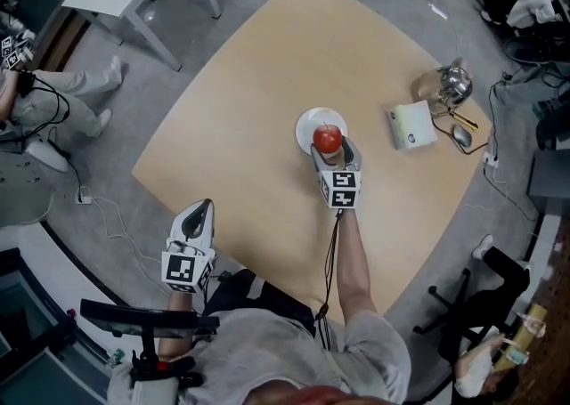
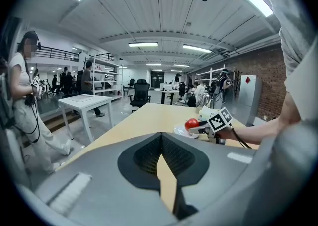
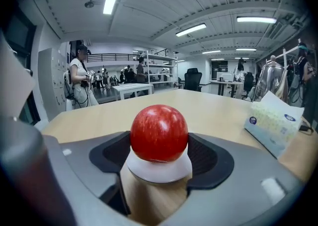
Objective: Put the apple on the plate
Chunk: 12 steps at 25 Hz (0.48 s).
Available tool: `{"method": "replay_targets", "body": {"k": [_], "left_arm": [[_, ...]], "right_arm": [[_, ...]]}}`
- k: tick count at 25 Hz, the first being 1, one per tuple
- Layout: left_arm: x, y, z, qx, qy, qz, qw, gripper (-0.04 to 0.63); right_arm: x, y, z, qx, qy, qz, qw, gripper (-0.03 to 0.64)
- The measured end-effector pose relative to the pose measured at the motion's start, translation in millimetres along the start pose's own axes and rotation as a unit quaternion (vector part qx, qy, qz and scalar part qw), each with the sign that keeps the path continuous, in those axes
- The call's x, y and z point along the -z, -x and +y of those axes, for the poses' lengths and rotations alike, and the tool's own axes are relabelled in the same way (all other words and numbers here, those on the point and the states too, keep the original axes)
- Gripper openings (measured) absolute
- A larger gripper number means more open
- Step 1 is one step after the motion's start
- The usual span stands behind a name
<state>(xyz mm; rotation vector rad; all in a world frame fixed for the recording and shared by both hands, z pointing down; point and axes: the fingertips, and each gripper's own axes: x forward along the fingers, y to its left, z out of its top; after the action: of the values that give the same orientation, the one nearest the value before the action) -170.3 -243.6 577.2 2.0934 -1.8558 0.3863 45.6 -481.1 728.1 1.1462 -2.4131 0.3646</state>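
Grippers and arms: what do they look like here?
The left gripper and right gripper have pale grey shells and black ribbed pads, each with a white cube of black square markers. A black cable runs along the right forearm. The person wears a grey short-sleeved T-shirt.

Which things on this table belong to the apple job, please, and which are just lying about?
Job: apple, plate, right gripper clamped on the apple.
Lying about: tissue box, shiny metal pot, idle left gripper.
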Motion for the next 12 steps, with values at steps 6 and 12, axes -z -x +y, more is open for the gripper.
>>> {"method": "replay_targets", "body": {"k": [6,12], "left_arm": [[1.2,1.0,3.1,-0.006,0.002,0.001,1.0,0.018],[3.5,1.5,3.8,-0.009,0.008,0.002,0.9999,0.018]], "right_arm": [[7.2,-9.7,-1.6,0.0,0.005,0.012,1.0,0.365],[4.0,-14.1,-1.8,-0.002,0.008,0.012,1.0,0.367]]}}
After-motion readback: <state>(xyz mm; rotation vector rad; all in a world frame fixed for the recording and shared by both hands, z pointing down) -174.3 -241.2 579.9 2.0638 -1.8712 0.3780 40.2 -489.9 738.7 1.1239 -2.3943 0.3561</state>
